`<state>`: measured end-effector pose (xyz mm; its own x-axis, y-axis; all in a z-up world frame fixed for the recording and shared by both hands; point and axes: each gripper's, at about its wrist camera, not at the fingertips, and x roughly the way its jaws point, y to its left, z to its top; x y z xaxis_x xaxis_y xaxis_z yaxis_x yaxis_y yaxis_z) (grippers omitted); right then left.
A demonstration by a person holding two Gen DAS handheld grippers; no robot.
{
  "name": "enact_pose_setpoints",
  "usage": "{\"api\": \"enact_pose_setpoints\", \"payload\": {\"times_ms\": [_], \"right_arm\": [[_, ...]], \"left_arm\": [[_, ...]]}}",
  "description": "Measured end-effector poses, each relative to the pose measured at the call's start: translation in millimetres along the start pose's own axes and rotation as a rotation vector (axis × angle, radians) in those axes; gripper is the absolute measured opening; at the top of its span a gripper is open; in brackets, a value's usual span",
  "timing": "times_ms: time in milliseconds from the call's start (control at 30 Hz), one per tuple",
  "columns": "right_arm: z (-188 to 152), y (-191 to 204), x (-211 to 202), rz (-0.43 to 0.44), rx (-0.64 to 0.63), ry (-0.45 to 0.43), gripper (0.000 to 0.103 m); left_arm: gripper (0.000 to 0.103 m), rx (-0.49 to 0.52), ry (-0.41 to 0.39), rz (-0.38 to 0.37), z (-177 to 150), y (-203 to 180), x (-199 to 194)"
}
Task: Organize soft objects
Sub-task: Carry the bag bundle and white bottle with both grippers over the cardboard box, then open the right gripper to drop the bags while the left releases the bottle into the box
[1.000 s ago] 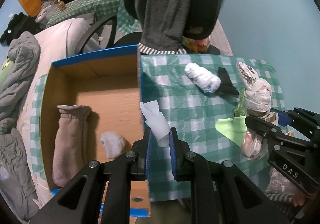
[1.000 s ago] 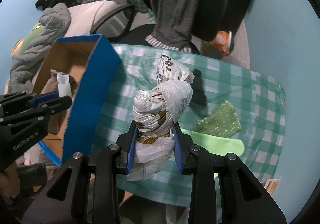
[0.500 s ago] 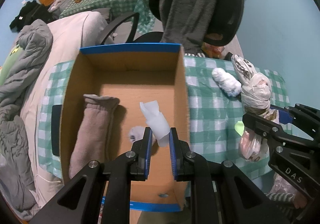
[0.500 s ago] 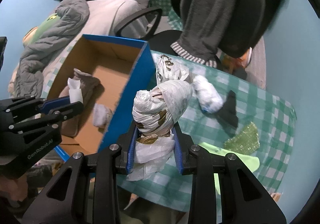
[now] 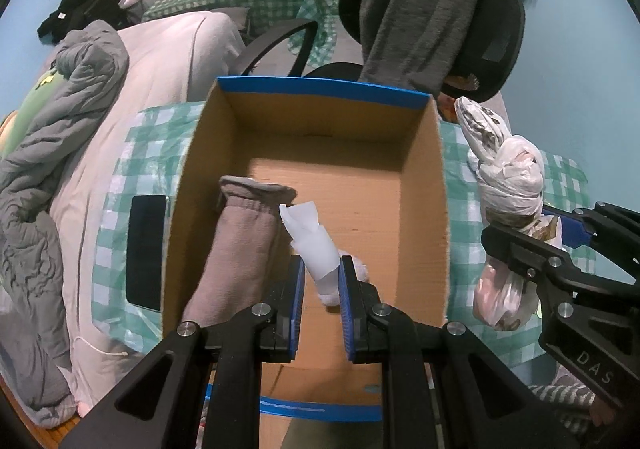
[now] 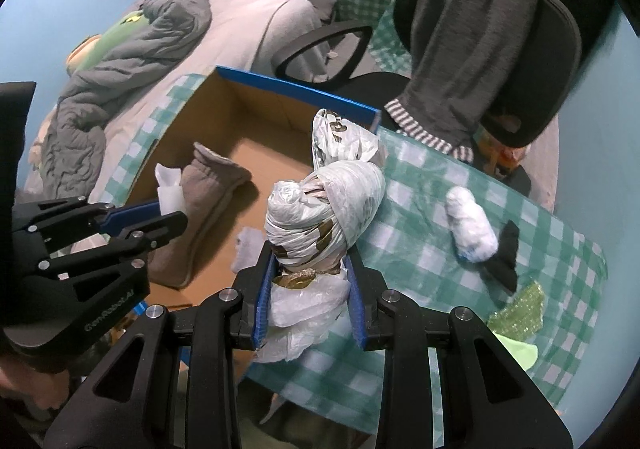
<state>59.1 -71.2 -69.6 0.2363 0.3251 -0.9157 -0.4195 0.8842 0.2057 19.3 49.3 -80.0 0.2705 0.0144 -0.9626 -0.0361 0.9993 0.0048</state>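
Note:
My left gripper [image 5: 320, 273] is shut on a folded white tissue [image 5: 310, 239] and hangs over the open cardboard box [image 5: 434, 185] with a blue rim. Inside the box lie a beige fleece sleeve [image 5: 236, 245] and a small white wad [image 5: 358, 267]. My right gripper [image 6: 311, 269] is shut on a knotted bundle of plastic bags [image 6: 324, 205], held over the box's right wall. On the checked tablecloth [image 6: 416, 209] to the right lie a white wrapped roll [image 6: 472, 227], a black cloth piece [image 6: 506, 255], a green glittery piece [image 6: 520, 313] and a pale green sheet [image 6: 518, 353].
A dark phone [image 5: 146, 251] lies on the cloth left of the box. Behind the table stands an office chair [image 5: 496, 29] draped with a grey garment [image 5: 420, 5]. A bed with grey bedding [image 5: 60, 109] runs along the left.
Both grippers have travelled left across the table. The left one with the tissue went from the box's right wall to over its inside; the bag bundle now hangs at the box's right wall.

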Motion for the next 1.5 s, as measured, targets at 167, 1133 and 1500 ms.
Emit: {"api": "enact_pose_setpoints", "payload": {"times_ms": [167, 1133, 1500], "right_arm": [[7, 15, 7, 0.005, -0.019, 0.007, 0.031], [18, 53, 48, 0.051, 0.006, 0.085, 0.031], [17, 54, 39, 0.042, 0.012, 0.051, 0.057]], "left_arm": [[0.016, -0.009, 0.001, 0.013, -1, 13, 2], [0.020, 0.025, 0.084, 0.046, -7, 45, 40], [0.043, 0.019, 0.092, 0.068, -11, 50, 37]]}}
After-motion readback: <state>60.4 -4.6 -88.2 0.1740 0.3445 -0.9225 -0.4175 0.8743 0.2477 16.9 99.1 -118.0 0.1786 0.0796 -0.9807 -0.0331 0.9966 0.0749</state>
